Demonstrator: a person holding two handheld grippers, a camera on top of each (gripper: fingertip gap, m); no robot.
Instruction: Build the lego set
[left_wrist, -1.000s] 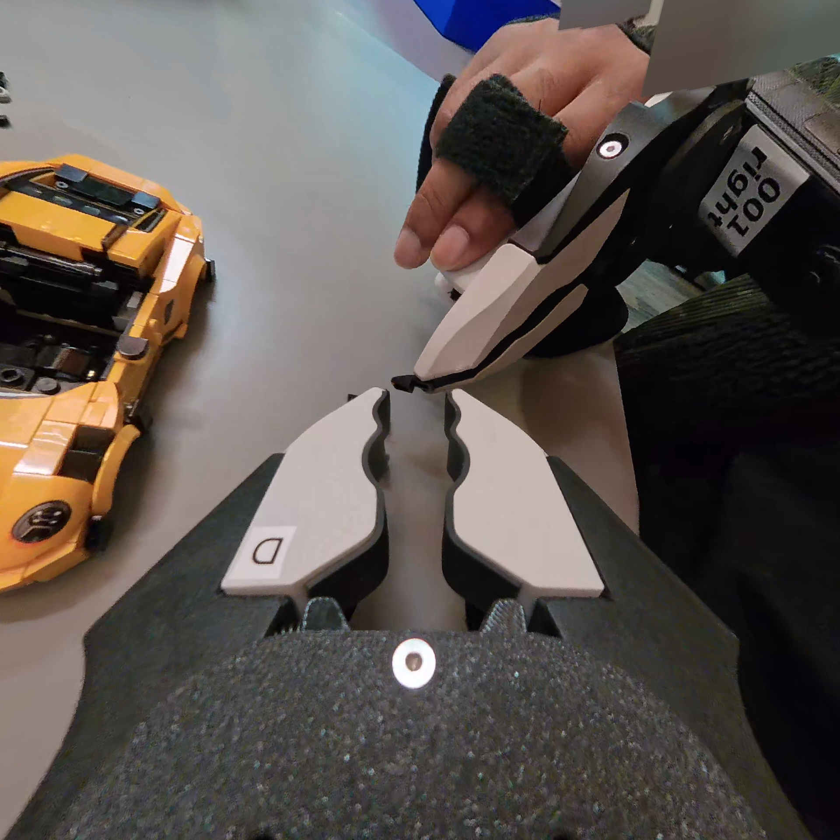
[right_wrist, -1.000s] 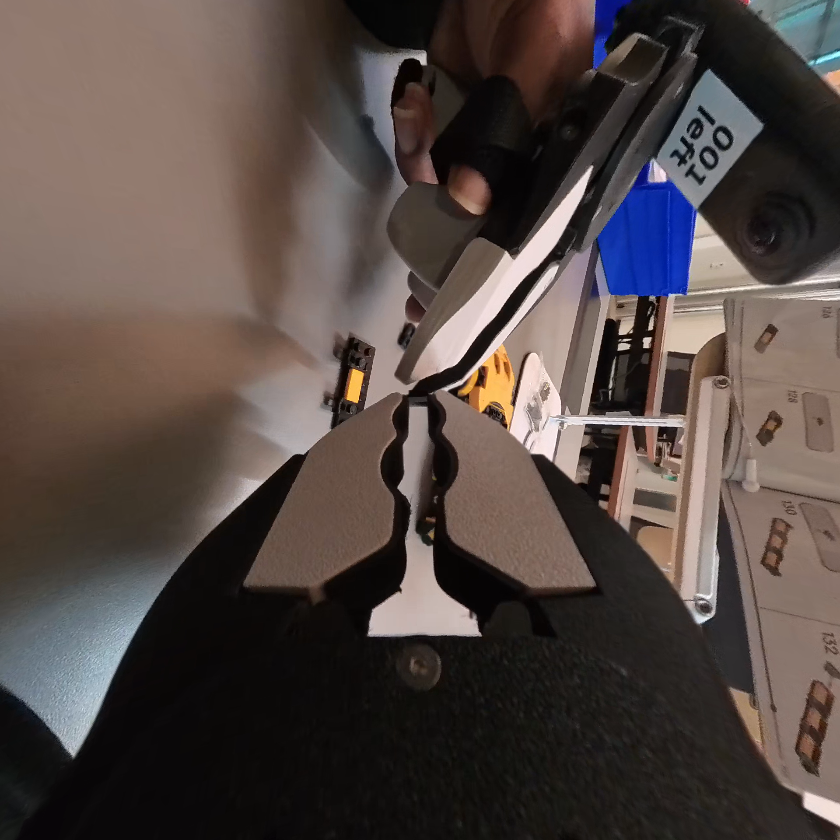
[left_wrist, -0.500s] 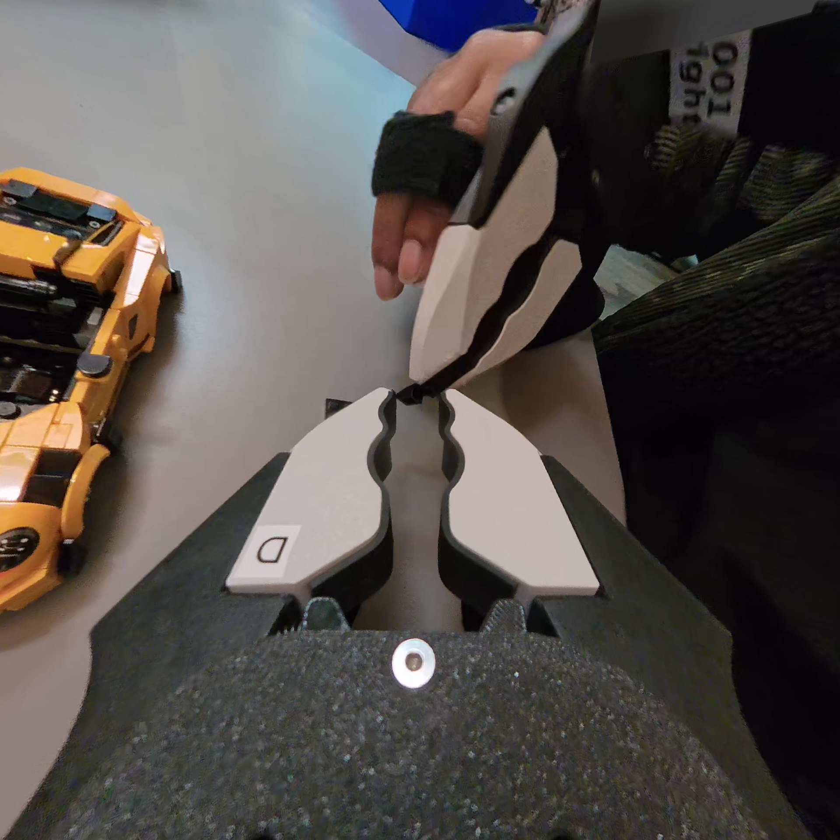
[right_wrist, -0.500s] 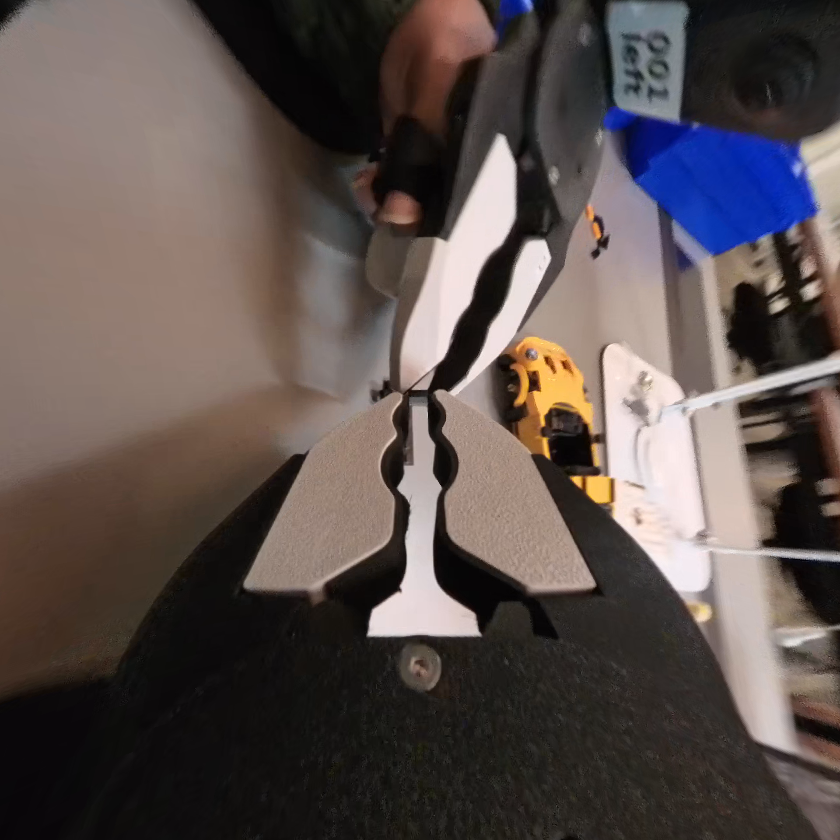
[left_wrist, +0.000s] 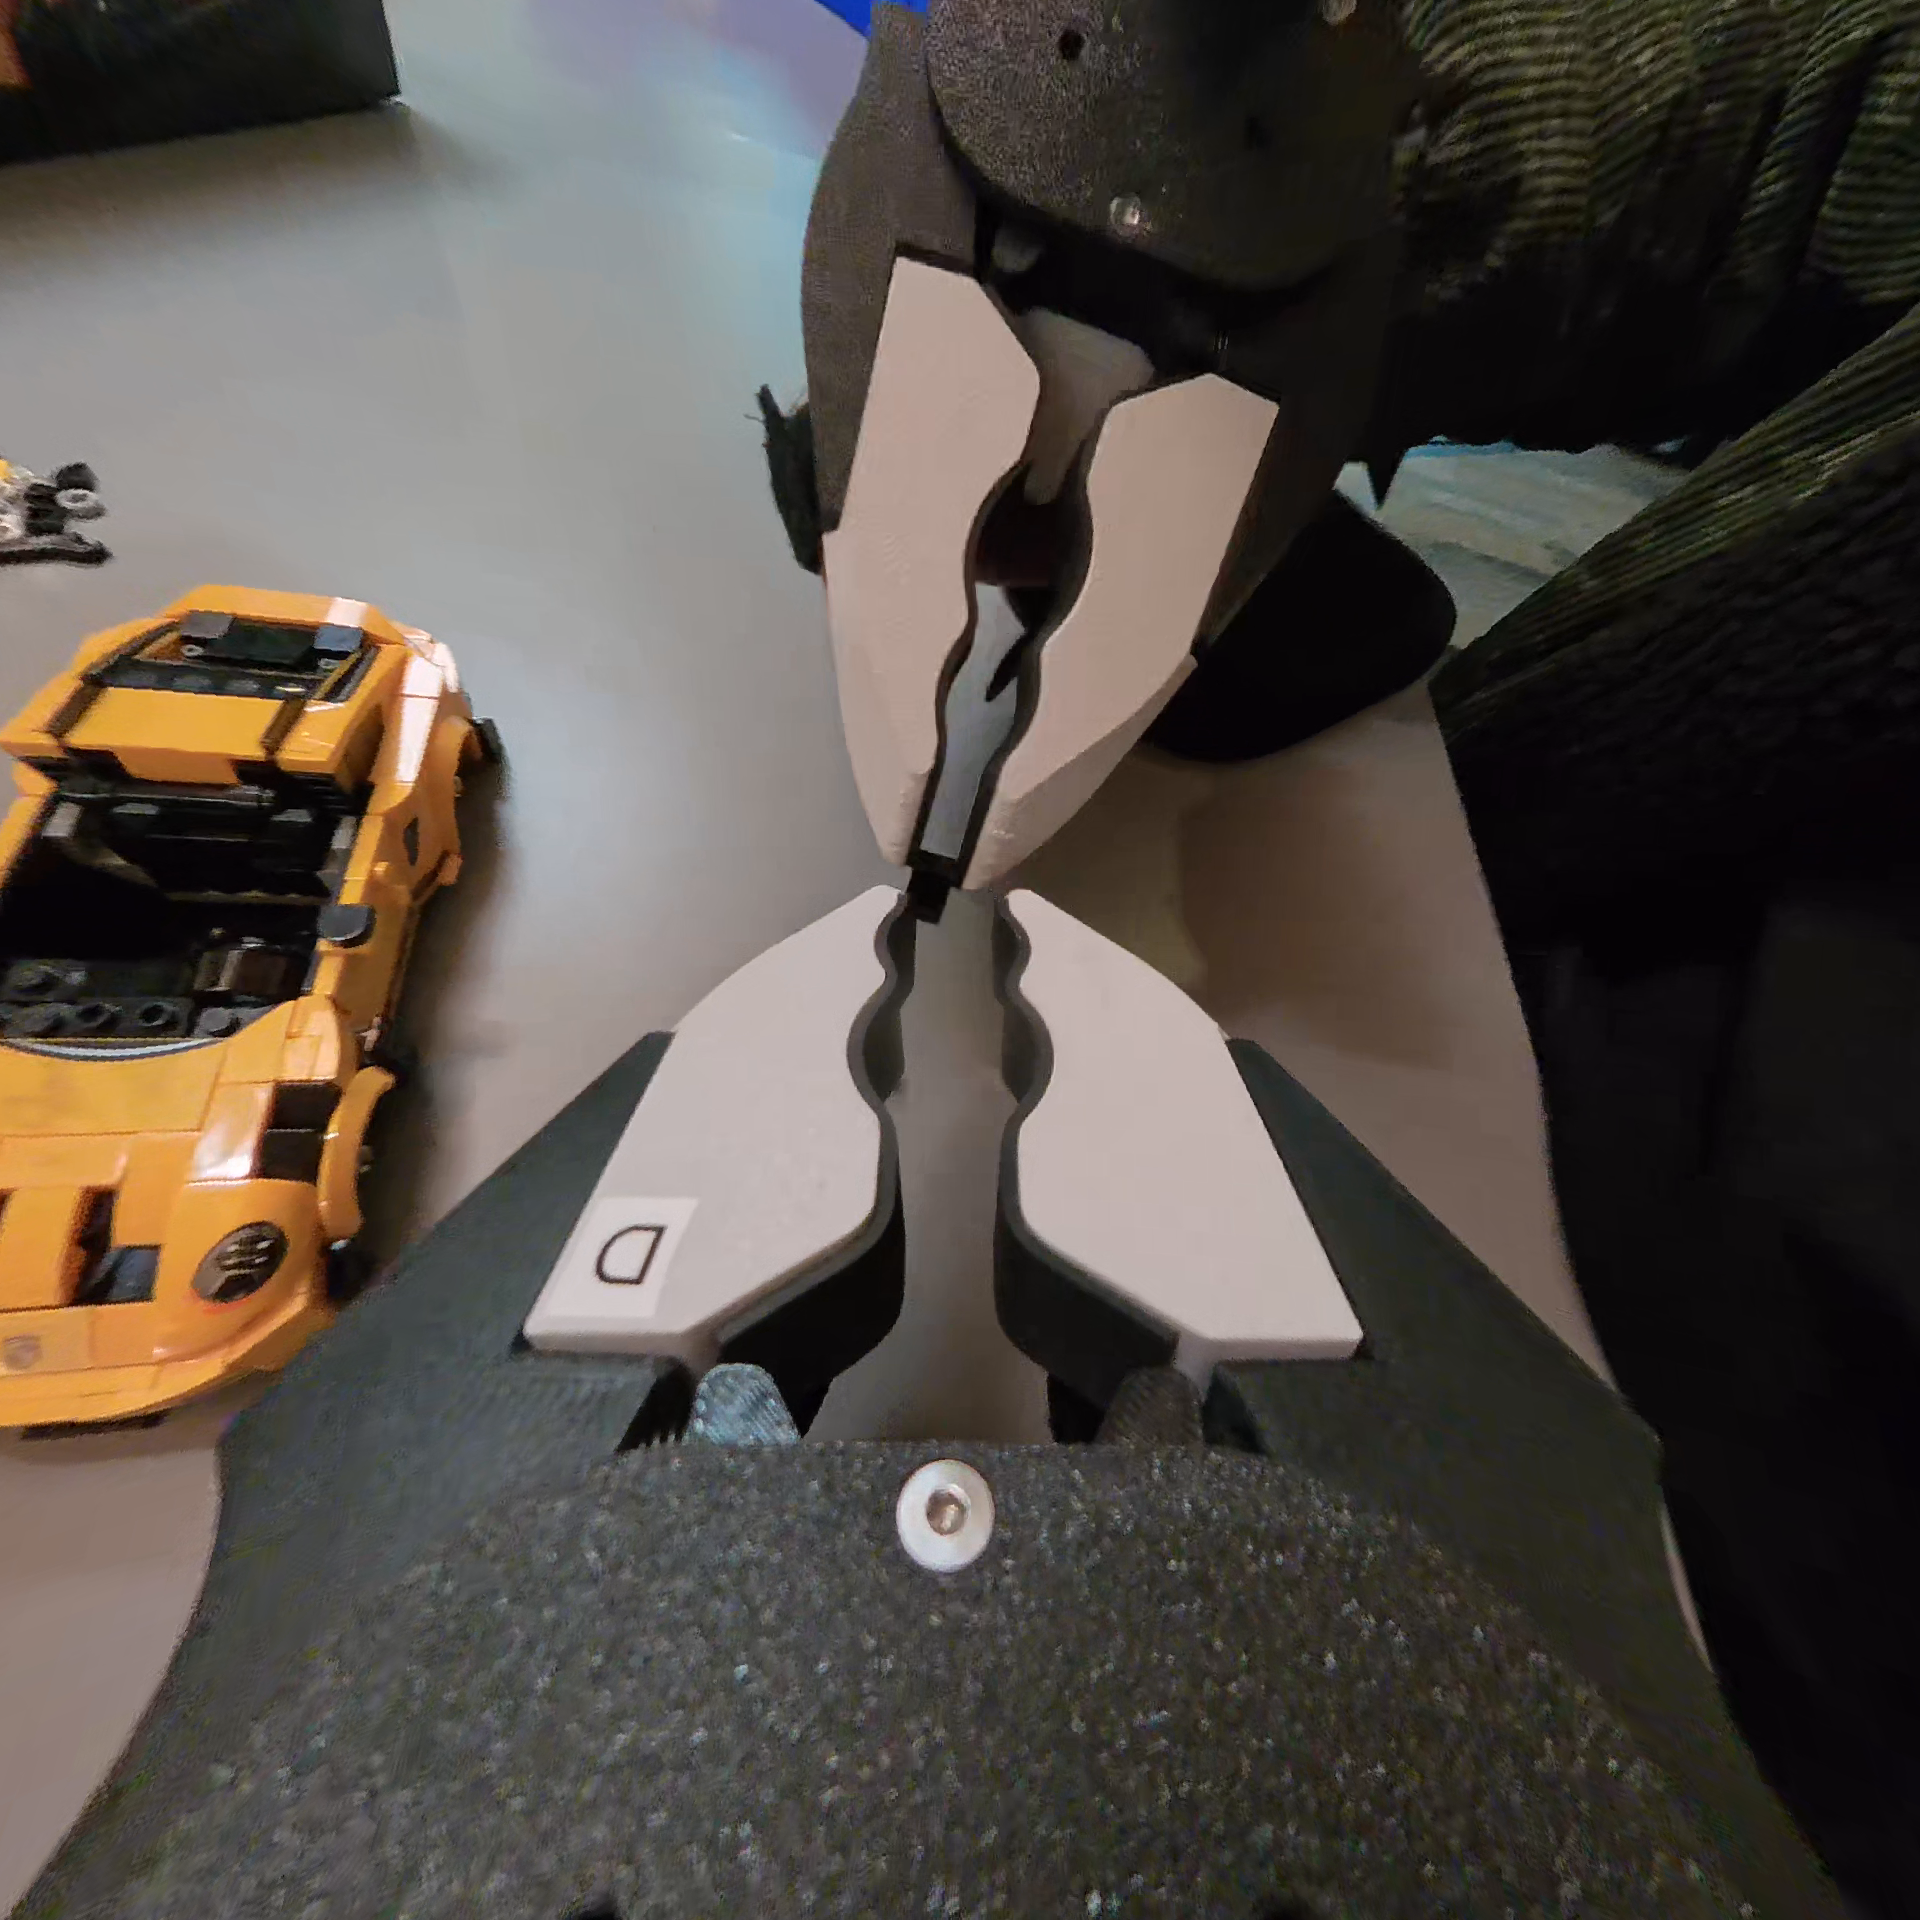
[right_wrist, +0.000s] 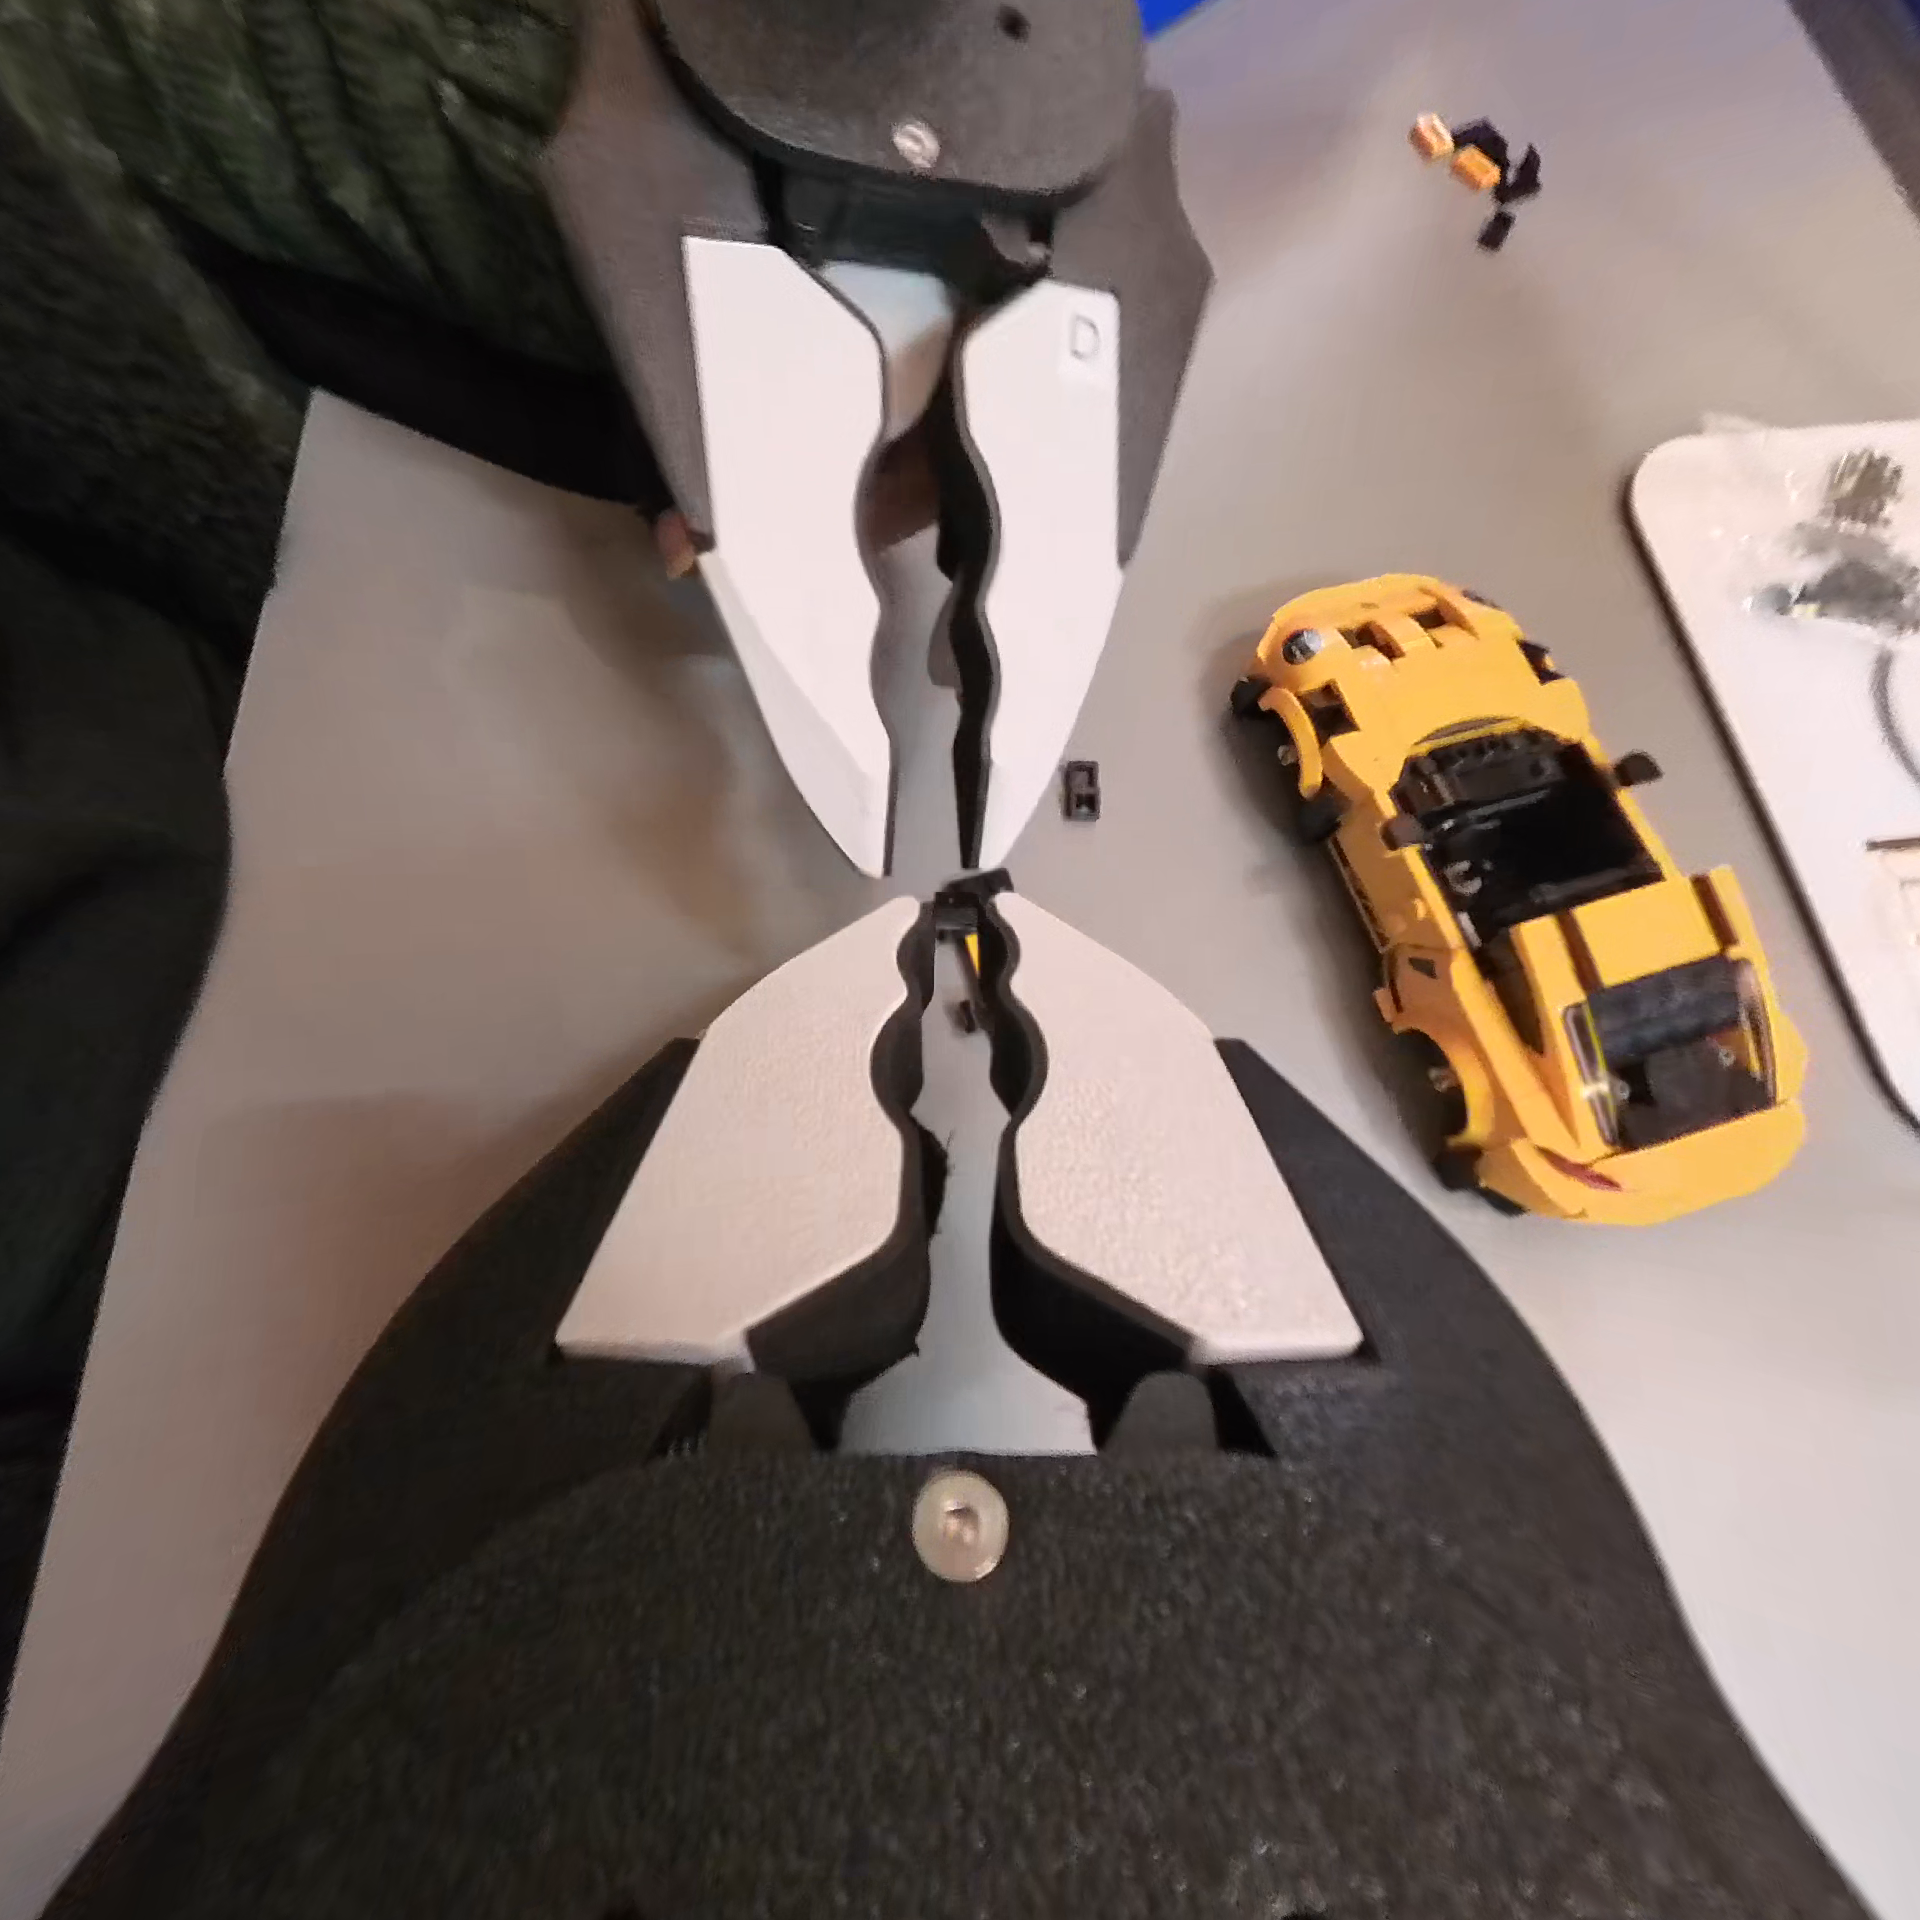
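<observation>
The grey counter (right_wrist: 1507, 1507) carried a yellow car (right_wrist: 1538, 925), roof open. A small black piece (right_wrist: 1082, 775) lay near it. Farther off sat loose orange and black bits (right_wrist: 1470, 166). A white tray (right_wrist: 1787, 665) with small parts stood beside the car.

Soft, even indoor light, faint shadows on the grey table (left_wrist: 540, 343); wide-angle edge stretching, right wrist view slightly blurred.

Orange-yellow car (left_wrist: 197, 997) with black stripes on a grey table (left_wrist: 520, 343); the tiny held piece (left_wrist: 928, 896) looks black.
</observation>
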